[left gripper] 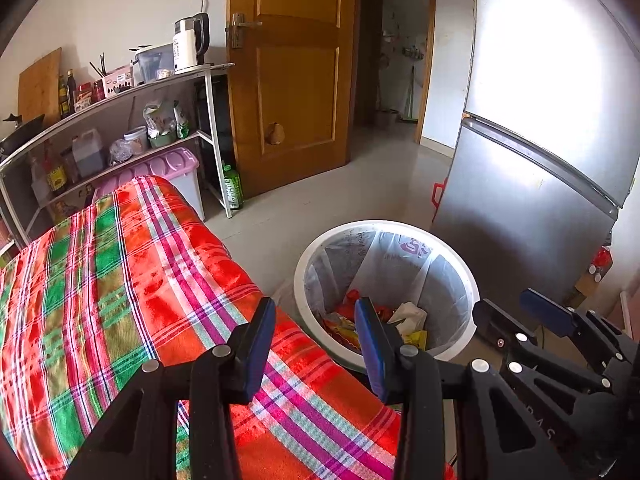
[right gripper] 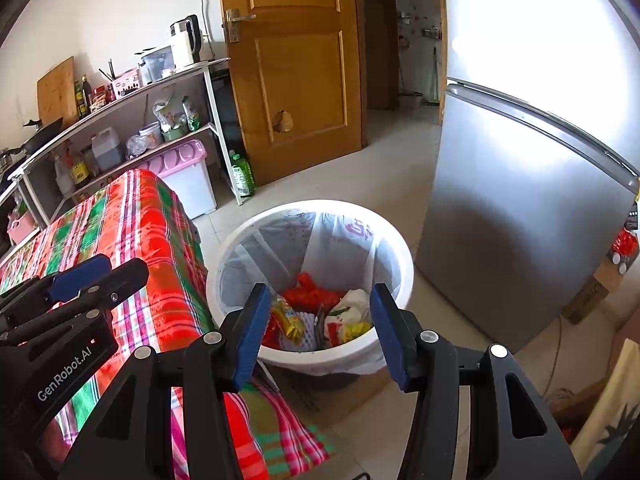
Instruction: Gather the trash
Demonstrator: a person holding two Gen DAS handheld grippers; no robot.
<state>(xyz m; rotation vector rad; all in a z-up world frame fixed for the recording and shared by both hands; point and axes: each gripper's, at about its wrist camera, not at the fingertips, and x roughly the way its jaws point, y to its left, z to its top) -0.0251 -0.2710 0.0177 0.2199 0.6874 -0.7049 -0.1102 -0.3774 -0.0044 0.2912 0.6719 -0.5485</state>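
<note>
White round plastic bin (right gripper: 400,276) | crumpled wrappers (right gripper: 316,308) | both grippers' fingers (left gripper: 370,340) apart, empty

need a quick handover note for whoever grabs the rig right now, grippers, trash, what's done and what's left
Left gripper: open, empty, over the plaid cloth's edge.
Right gripper: open, empty, aimed at the white bin.
Trash: wrappers, a red bag and a white packet lie in the lined bin, on the floor between cloth and fridge.
Done: those pieces are binned.
Left: no loose trash visible on cloth or floor; look elsewhere.

My right gripper (right gripper: 320,328) open, empty, above white bin (right gripper: 240,236); wrappers (right gripper: 316,304) inside; plaid cloth (right gripper: 132,224) left; fridge (right gripper: 520,208) right.
</note>
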